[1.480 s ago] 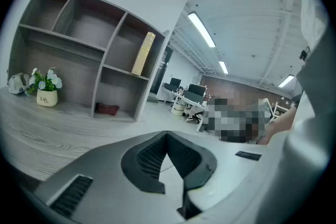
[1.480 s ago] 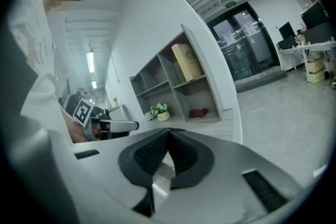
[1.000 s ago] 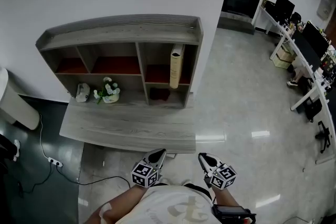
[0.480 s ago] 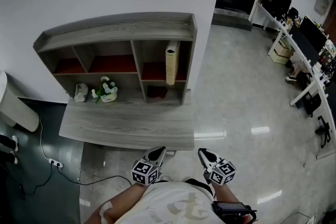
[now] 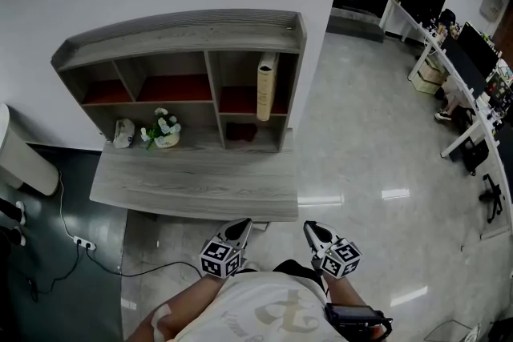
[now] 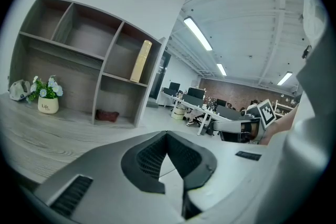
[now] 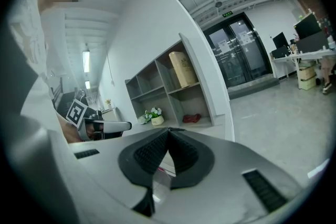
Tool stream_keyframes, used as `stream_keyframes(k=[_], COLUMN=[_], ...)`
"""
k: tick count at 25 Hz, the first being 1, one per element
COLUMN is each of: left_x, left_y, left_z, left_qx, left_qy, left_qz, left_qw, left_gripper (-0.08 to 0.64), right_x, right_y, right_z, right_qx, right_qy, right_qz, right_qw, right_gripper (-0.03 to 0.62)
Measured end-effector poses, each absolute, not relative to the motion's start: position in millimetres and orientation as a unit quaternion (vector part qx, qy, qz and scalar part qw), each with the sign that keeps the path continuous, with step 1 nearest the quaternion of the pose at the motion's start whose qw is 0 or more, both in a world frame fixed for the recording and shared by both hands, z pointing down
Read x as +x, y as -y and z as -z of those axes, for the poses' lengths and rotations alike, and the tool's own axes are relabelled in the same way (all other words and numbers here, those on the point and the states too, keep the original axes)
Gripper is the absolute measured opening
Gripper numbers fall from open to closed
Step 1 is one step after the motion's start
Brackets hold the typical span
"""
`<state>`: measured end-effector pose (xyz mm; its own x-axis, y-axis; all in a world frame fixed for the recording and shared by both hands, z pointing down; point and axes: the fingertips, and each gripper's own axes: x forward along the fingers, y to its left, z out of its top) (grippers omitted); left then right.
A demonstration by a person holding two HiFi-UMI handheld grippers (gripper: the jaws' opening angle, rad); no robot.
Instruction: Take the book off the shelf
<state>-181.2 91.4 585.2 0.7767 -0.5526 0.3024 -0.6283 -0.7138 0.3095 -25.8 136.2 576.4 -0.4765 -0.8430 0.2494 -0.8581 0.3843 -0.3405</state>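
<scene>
A tan book [image 5: 266,86] stands upright in the upper right compartment of the grey wooden shelf unit [image 5: 184,36], leaning near the right wall; it also shows as the book [image 6: 140,61] and the book [image 7: 182,68]. My left gripper [image 5: 240,229] and right gripper [image 5: 311,230] hang low in front of the person's body, well short of the desk's front edge and far from the book. Both grippers' jaws are pressed together with nothing between them.
A grey desk top [image 5: 192,184] carries the shelf. A small flower pot [image 5: 164,134] and a white object [image 5: 123,133] sit in the lower left. A dark red item [image 5: 240,133] lies in the lower right compartment. Office desks with monitors [image 5: 473,52] stand far right; a cable [image 5: 72,240] runs on the floor.
The view has shifted slightly: the shelf sits a bit higher in the head view, and both grippers have risen a little. Jaws stay shut.
</scene>
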Motion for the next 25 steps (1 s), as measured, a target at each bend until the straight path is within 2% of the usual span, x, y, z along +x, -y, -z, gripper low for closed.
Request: stream_keyframes(k=[25], left_x=[-231], left_y=[-84], left_z=[-599], left_qx=[0.895], left_qy=[0.374], left_qz=[-0.101], left_qw=[0.221], left_gripper=[0.002], right_x=[-68], right_y=[-99], right_z=[-586], right_qx=[0.469], right_qy=[0.851], right_qz=[-0.235], right_qw=[0.02], right_gripper=[0.005])
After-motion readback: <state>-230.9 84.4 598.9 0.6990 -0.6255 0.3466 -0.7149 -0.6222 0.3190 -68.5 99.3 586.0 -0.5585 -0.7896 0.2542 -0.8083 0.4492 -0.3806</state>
